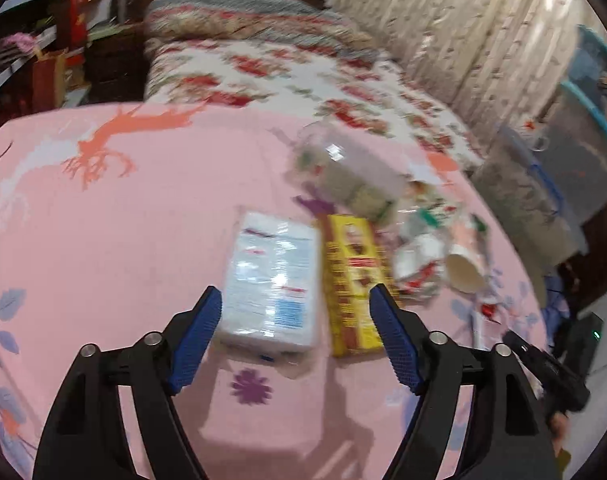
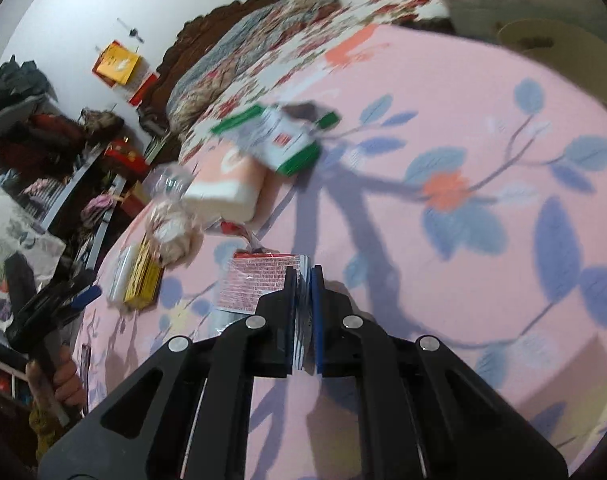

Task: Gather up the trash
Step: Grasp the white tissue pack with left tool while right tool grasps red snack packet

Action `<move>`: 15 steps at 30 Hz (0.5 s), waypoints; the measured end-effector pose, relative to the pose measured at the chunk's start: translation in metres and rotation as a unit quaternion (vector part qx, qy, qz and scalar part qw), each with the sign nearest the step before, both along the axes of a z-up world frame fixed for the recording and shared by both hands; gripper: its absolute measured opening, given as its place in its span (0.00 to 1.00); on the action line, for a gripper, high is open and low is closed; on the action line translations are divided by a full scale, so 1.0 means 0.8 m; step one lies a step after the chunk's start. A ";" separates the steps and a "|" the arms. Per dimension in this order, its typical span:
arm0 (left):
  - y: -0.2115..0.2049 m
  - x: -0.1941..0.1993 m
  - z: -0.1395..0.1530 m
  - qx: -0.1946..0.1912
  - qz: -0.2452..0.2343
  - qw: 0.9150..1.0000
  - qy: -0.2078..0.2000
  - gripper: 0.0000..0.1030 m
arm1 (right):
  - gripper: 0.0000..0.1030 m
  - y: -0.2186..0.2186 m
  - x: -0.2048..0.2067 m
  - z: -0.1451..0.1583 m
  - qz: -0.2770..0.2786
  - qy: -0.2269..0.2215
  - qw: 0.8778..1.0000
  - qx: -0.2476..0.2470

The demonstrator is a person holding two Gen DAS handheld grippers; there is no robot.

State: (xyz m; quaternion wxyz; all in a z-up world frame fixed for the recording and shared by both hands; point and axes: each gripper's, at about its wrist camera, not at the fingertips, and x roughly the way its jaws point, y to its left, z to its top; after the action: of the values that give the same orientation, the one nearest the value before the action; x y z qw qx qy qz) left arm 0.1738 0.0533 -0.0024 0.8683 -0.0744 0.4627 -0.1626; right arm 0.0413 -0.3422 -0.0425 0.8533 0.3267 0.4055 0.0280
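Observation:
Trash lies on a pink bedspread (image 1: 115,248). In the left wrist view my left gripper (image 1: 295,300) is open, its blue pads on either side of a white tissue pack (image 1: 273,284) and over a yellow box (image 1: 353,284). Beyond lie a clear plastic bottle (image 1: 351,172), crumpled wrappers (image 1: 419,256) and a paper cup (image 1: 465,272). In the right wrist view my right gripper (image 2: 303,276) is shut on a red-and-white printed packet (image 2: 259,280), held above the spread. A green-and-white carton (image 2: 287,140), a pink tissue pack (image 2: 227,184) and the yellow box (image 2: 143,280) lie further off.
A floral quilt and pillows (image 1: 263,48) lie at the bed's head. Curtains (image 1: 463,32) and storage bins (image 1: 575,152) stand at the right. Cluttered shelves (image 2: 55,152) stand beside the bed. My left gripper and hand (image 2: 47,320) show at the left of the right wrist view.

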 end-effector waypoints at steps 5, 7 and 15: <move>-0.006 0.018 -0.025 0.038 0.015 0.999 0.018 0.78 | 0.09 0.015 0.003 -0.004 0.012 0.002 1.000 0.009; -0.008 0.019 -0.035 0.058 0.019 0.998 0.021 0.75 | 0.09 0.017 0.004 -0.004 0.015 0.002 1.000 0.012; 0.016 0.000 -0.018 0.031 0.028 0.999 -0.002 0.54 | 0.09 0.002 -0.003 -0.005 0.016 -0.003 0.998 0.060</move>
State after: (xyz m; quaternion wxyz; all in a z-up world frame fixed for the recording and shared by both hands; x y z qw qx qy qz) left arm 0.1736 0.0663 -0.0165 0.8752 -0.0598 0.4638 -0.1239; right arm 0.0388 -0.3408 -0.0469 0.8328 0.3706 0.4057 0.0672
